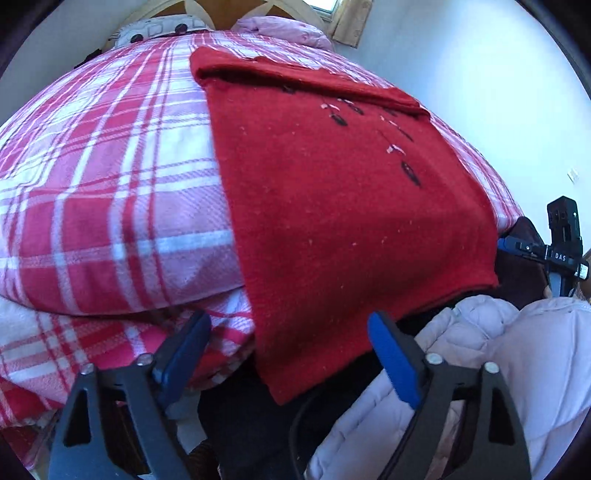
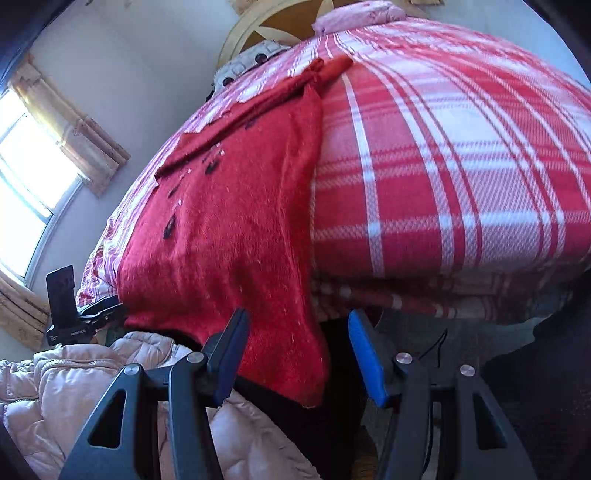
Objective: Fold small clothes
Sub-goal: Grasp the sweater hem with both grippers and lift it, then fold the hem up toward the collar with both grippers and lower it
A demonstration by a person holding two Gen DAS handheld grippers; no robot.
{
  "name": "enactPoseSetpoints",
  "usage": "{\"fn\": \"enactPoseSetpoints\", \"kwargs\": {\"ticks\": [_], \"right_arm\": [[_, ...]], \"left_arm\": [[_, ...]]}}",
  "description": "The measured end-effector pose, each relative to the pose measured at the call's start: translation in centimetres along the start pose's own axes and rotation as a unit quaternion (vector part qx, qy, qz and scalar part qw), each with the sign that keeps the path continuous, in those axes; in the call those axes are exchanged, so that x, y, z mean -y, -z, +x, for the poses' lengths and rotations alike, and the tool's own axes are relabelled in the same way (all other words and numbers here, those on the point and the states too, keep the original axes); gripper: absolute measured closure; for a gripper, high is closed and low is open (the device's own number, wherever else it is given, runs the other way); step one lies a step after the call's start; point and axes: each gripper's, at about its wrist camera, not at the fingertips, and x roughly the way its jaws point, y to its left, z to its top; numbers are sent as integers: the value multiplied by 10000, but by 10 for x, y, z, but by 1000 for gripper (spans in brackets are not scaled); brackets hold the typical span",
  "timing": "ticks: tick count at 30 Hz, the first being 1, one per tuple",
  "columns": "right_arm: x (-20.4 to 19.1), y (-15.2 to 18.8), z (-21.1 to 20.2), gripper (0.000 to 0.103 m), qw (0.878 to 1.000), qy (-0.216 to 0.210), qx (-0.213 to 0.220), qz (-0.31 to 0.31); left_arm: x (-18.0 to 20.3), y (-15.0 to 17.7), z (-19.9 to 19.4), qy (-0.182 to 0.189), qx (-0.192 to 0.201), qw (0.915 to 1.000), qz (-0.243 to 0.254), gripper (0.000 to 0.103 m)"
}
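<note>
A red knit sweater [image 1: 340,206] with small dark stitched marks lies flat on the red-and-white plaid bedspread [image 1: 110,177]. Its hem hangs over the near edge of the bed. My left gripper [image 1: 291,343] is open, and the hem's left corner droops between its blue pads without being pinched. In the right wrist view the sweater [image 2: 229,236] hangs the same way. My right gripper [image 2: 299,339] is open around the right corner: the left pad is close against the fabric and the right pad stands apart from it. A folded sleeve [image 2: 314,77] lies across the far end.
A person's pale pink puffy jacket [image 1: 498,350] [image 2: 74,387] fills the space below the bed edge. Pillows [image 1: 162,29] and a wooden headboard [image 2: 273,33] are at the far end. A curtained window [image 2: 33,173] lights the wall on the left of the right wrist view.
</note>
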Motion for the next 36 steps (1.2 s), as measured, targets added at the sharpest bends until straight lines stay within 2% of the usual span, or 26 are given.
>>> {"fn": "enactPoseSetpoints", "kwargs": {"ticks": [3, 8, 11, 12, 13, 14, 16, 18, 21, 23, 25, 27, 31, 32, 36], "right_arm": [[3, 3, 7, 46, 9999, -42, -129, 103], [6, 12, 31, 46, 9976, -361, -536, 246], [4, 17, 45, 46, 9953, -470, -809, 268], [2, 17, 47, 50, 9949, -503, -845, 243], [1, 17, 47, 61, 9945, -584, -844, 216], [1, 16, 46, 65, 9946, -614, -810, 196], [0, 14, 42, 82, 9947, -677, -761, 144], [0, 13, 39, 87, 9939, -783, -763, 121], [-4, 10, 30, 92, 9918, -1091, -660, 107], [-7, 8, 26, 92, 9913, -1175, -589, 45], [-11, 7, 24, 92, 9932, -1014, -563, -97], [-9, 7, 25, 92, 9930, -1027, -578, -39], [-4, 7, 28, 92, 9926, -1059, -591, 93], [-2, 7, 28, 92, 9924, -1068, -603, 106], [-3, 9, 32, 92, 9923, -1035, -677, 84]], "left_arm": [[7, 2, 9, 167, -34, 9999, -11, 19], [13, 6, 18, 304, -176, 9994, 51, 19], [13, 6, 16, 400, -152, 9991, 62, 24], [11, 7, 15, 445, -154, 9989, 32, 27], [9, 8, 15, 463, -160, 9988, 10, 28], [8, 8, 16, 456, -170, 9988, 0, 33], [4, 9, 15, 395, -162, 9991, -46, 48], [-1, 7, 11, 378, -126, 9992, -94, 73], [-15, 4, 1, 641, -70, 9971, -407, 87], [-16, 2, -7, 755, 36, 9962, -427, 90], [-10, 2, -13, 689, 112, 9974, -203, 90], [-4, 2, -17, 669, 173, 9976, -6, 90], [-4, -1, -28, 1020, 382, 9940, 52, 90], [-2, -2, -29, 980, 415, 9943, 91, 90], [-6, 5, -15, 815, 122, 9966, -14, 90]]}}
